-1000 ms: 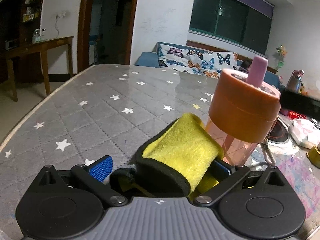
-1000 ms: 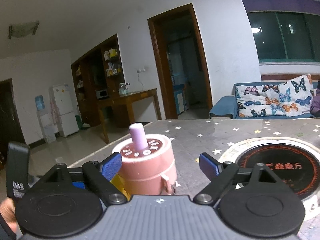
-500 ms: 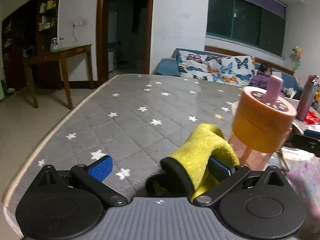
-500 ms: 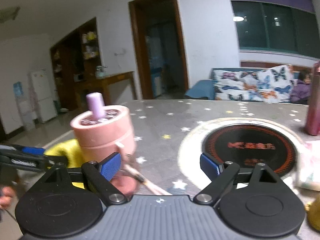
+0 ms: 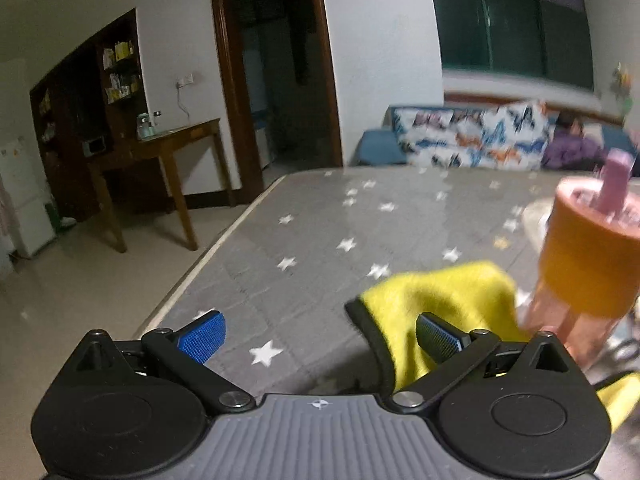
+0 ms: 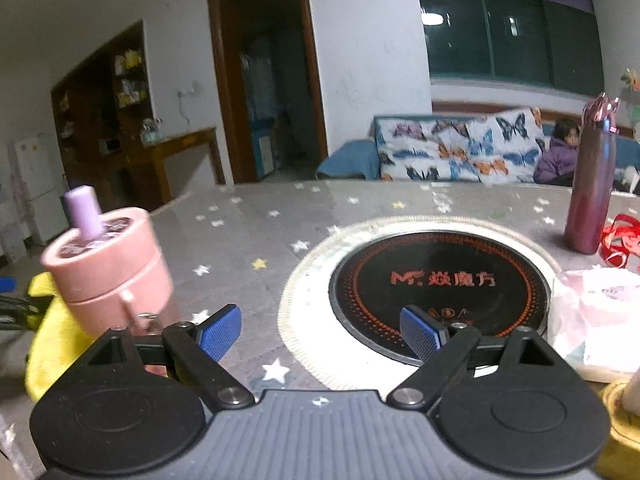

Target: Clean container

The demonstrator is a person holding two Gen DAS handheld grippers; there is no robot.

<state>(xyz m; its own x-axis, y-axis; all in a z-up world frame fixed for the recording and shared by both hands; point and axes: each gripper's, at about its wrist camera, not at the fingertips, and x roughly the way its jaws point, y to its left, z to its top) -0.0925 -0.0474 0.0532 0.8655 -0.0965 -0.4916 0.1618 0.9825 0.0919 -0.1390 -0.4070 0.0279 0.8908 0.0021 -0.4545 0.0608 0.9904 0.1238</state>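
A pink container with an orange-pink lid and a purple spout (image 5: 584, 264) stands on the grey starred table at the right of the left wrist view; it also shows at the left of the right wrist view (image 6: 108, 264). A yellow cloth with a black edge (image 5: 436, 312) lies draped over the right finger of my left gripper (image 5: 320, 334), beside the container; the jaws stand wide apart. My right gripper (image 6: 320, 330) is open and empty, to the right of the container. The cloth also shows behind the container in the right wrist view (image 6: 52, 336).
A round black induction hob (image 6: 440, 280) is set into the table (image 6: 256, 236) ahead of my right gripper. A tall maroon bottle (image 6: 590, 192), red ribbon and a white plastic bag (image 6: 600, 312) are at the right. The table's left edge (image 5: 208, 256) drops to the floor.
Both grippers have swung away from the container: it has slid right in the left wrist view and left in the right wrist view. My right gripper no longer straddles it. The cloth has slipped to the right finger.
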